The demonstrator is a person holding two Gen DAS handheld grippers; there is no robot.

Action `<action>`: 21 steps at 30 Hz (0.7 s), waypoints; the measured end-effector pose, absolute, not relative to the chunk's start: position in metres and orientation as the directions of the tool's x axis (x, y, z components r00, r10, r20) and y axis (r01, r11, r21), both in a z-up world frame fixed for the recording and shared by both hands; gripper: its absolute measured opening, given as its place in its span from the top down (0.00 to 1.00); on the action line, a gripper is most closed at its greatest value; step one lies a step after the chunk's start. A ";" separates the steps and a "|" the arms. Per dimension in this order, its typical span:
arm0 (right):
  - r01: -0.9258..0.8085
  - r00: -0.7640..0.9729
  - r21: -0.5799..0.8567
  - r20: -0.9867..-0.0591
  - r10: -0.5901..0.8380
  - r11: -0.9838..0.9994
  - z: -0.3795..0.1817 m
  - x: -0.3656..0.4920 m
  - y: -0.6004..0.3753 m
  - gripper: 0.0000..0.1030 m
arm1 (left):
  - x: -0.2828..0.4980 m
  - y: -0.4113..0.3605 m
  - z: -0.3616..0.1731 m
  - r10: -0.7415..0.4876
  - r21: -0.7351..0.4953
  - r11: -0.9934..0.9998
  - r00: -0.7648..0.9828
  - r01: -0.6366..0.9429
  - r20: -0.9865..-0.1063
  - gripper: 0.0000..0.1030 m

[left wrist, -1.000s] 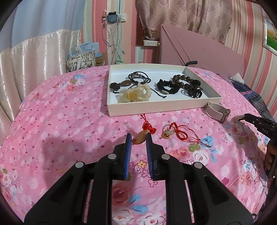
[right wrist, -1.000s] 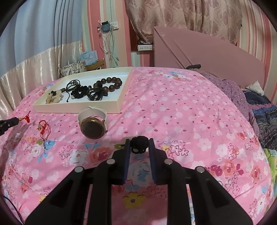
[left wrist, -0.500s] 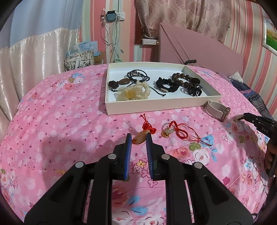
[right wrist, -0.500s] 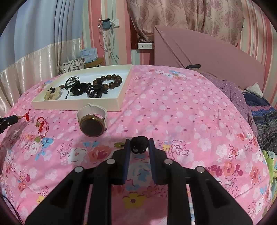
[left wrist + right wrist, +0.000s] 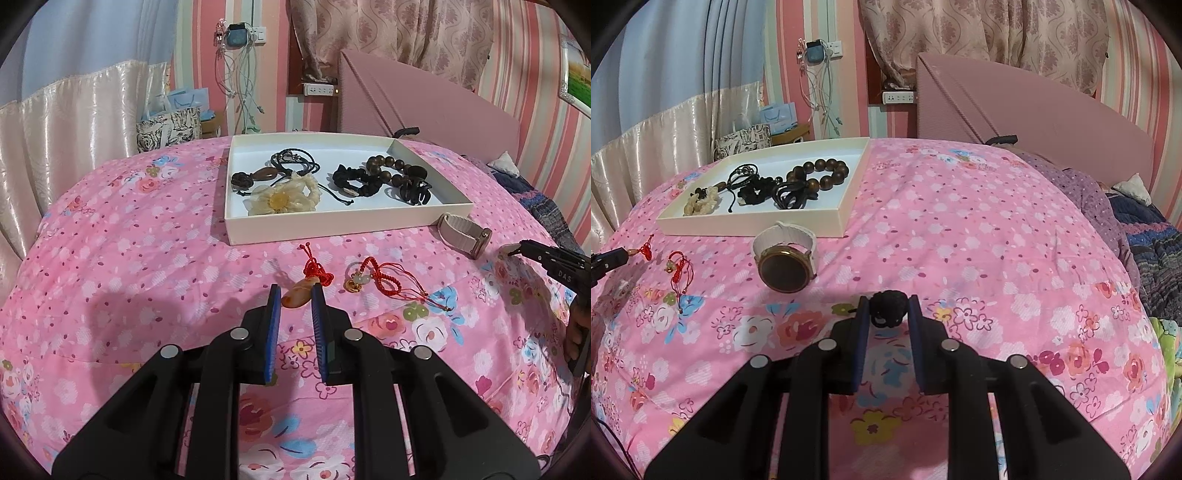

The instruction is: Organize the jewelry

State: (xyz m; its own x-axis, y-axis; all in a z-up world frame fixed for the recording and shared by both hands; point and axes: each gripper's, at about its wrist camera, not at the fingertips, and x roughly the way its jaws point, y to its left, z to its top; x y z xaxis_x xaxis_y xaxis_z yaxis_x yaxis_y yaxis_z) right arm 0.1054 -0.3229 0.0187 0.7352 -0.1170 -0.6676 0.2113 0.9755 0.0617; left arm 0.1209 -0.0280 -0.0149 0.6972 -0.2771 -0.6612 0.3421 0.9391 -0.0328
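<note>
Between left tongs (image 5: 295,293), pinched amber pendant (image 5: 301,292) with red knot; between right tongs (image 5: 886,308), gripped black bead ornament (image 5: 887,308); beyond, on bed (image 5: 110,258), red cord bracelet (image 5: 384,277) and watch (image 5: 786,258) left outside tray (image 5: 332,230), already holding several pieces.

It was a home bedroom: a bed (image 5: 110,258) spread with a pink floral quilt, a padded pink headboard (image 5: 1015,110) behind it, patterned curtains (image 5: 388,33) over pink striped wallpaper (image 5: 1137,55), and charger cables (image 5: 240,85) hanging from a wall socket.
</note>
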 end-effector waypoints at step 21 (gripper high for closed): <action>0.212 0.734 0.062 -0.669 -0.117 0.975 0.018 0.106 -0.323 0.80 | 0.121 -0.029 -0.015 -0.276 -0.030 0.938 0.693 0.345 -0.666 0.85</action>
